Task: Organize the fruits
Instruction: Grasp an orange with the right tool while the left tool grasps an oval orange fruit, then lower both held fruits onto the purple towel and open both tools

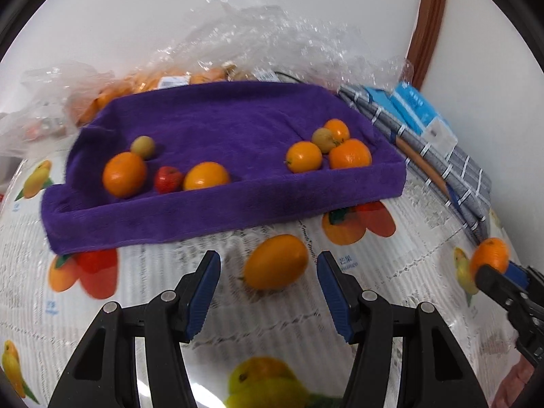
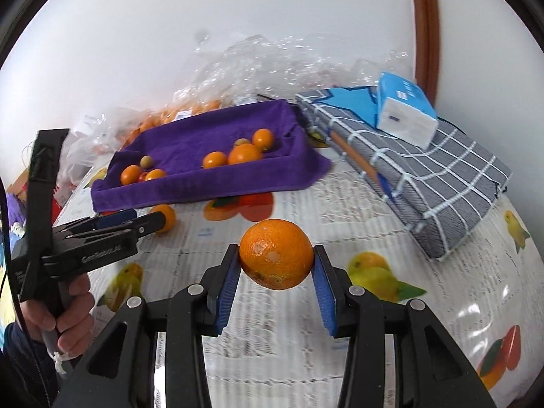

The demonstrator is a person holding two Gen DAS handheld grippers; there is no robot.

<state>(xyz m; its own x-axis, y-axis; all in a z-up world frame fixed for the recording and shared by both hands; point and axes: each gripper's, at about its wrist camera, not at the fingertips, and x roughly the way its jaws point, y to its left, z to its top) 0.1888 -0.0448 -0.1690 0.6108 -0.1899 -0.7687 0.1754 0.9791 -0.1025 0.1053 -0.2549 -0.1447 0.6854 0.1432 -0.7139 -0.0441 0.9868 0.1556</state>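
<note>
A purple towel-lined tray point(image 1: 238, 200) point(image 2: 204, 187) holds several oranges, small greenish fruits and a red one. My left gripper point(image 1: 268, 265) is open, its jaws either side of a loose orange fruit point(image 1: 276, 261) on the table; the same fruit point(image 2: 166, 216) shows just beyond the left gripper point(image 2: 149, 221) in the right wrist view. My right gripper point(image 2: 276, 258) is shut on an orange point(image 2: 276, 253) and holds it above the table; in the left wrist view this orange point(image 1: 491, 255) is at the right edge.
The table has a fruit-print cover point(image 2: 340, 323). A grey checked folded cloth point(image 2: 425, 170) with a blue tissue pack point(image 2: 404, 112) lies at the right. Crumpled clear plastic bags point(image 1: 272, 34) with more oranges sit behind the tray against the wall.
</note>
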